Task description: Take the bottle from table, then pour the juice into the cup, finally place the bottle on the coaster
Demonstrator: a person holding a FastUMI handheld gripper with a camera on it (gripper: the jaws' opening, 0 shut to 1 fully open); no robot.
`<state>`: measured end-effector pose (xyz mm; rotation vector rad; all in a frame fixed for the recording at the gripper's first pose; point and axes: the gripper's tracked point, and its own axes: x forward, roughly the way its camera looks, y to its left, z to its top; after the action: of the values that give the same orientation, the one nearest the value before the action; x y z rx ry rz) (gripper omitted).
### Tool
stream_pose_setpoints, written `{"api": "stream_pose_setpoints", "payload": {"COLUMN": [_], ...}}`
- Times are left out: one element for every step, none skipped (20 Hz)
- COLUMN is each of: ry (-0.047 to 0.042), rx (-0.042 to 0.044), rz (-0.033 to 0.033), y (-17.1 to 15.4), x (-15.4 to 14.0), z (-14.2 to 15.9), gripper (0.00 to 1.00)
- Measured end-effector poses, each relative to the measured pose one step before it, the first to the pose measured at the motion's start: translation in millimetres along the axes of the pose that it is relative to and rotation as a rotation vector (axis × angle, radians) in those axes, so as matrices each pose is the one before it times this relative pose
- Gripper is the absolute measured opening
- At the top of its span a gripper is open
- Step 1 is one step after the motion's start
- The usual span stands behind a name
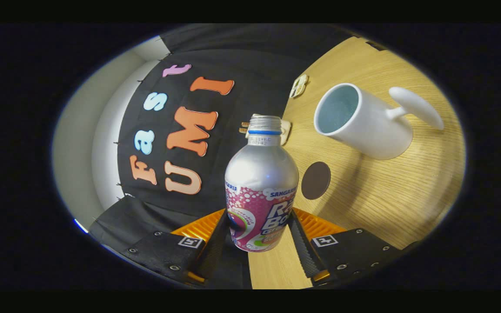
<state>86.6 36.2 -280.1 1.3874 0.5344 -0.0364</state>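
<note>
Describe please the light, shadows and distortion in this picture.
Gripper view: fisheye lens bends the table edge and tilts the whole scene; soft glare on the bottle shoulder, held between the fingers of the tool; the cup throws a soft shadow toward the coaster; everything reasonably sharp.

The silver aluminium bottle with the pink label (261, 191) is held between the fingers of the gripper (261, 237), pressed from both sides. Beyond it, on the light wooden table (385, 195), the round dark brown coaster (315, 180) is found just beside the bottle, nearer the table's edge by the wall. The white ceramic cup with a handle (363, 119) is set farther in, apart from the coaster.
</note>
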Motion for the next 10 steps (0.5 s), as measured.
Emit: {"api": "stream_pose_setpoints", "payload": {"ry": [-0.00401, -0.00531, -0.00702, -0.00407, -0.00465, -0.01176, -0.01242, -0.00711, -0.00359, 0.01694], "rx": [0.02616, 0.02694, 0.02455, 0.02084, 0.02331, 0.03571, 0.04650, 0.04576, -0.00206, -0.02381], "rz": [0.00594, 0.00747, -0.00020, 0.00020, 0.00473, 0.01010, 0.01658, 0.01737, -0.00752, -0.02863], "y": [3.03, 2.85, 0.60, 0.92, 3.49, 2.97, 3.16, 4.63, 0.76, -6.26], "x": [-0.56, -0.65, -0.43, -0.68, -0.27, -0.14, -3.88, -1.56, 2.18, 2.69], "z": [2.70, 2.56, 2.27, 1.56, 1.68, 3.54, 4.33, 2.58, -1.16, -4.91], "gripper": [0.76, 0.76, 0.76, 0.76, 0.76, 0.76, 0.76, 0.76, 0.76, 0.76]}}
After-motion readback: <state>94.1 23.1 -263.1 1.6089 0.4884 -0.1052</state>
